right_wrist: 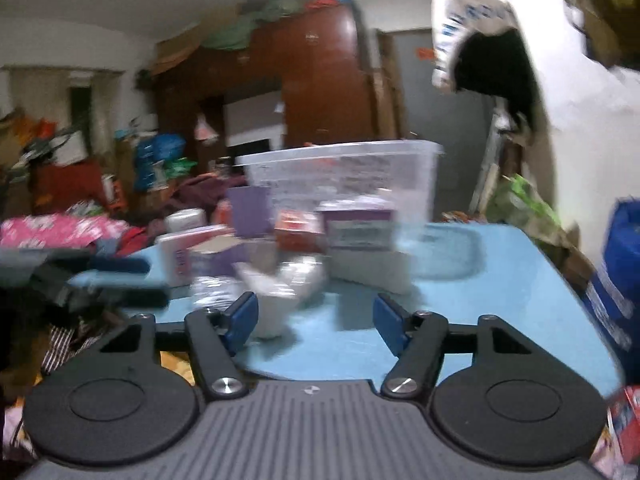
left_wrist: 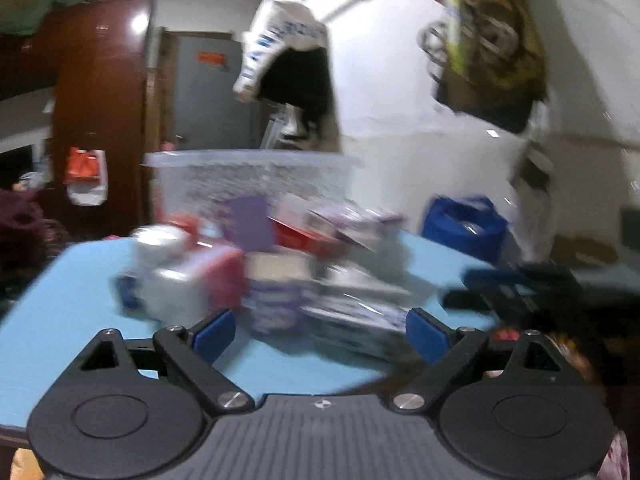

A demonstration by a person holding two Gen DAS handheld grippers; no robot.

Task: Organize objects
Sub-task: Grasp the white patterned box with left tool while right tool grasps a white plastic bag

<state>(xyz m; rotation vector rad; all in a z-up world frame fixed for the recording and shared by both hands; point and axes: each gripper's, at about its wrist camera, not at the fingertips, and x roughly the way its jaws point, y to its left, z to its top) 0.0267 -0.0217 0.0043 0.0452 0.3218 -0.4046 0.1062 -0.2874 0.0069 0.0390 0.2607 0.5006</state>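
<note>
Both views are blurred by motion. A pile of small boxes and packets (left_wrist: 276,276) lies on a light blue table (left_wrist: 80,320), in front of a clear plastic bin (left_wrist: 252,180). A purple box (left_wrist: 250,224) stands upright among them. My left gripper (left_wrist: 320,336) is open and empty, near the pile's front edge. In the right wrist view the same pile (right_wrist: 288,252), purple box (right_wrist: 250,210) and bin (right_wrist: 344,176) show on the table (right_wrist: 480,300). My right gripper (right_wrist: 316,320) is open and empty; a white packet (right_wrist: 272,312) lies by its left finger.
The other gripper appears as a dark blurred shape at the right of the left view (left_wrist: 520,288) and the left of the right view (right_wrist: 80,280). A blue bag (left_wrist: 464,228) stands beyond the table's right side. A brown wardrobe (right_wrist: 320,80) and cluttered clothes fill the room behind.
</note>
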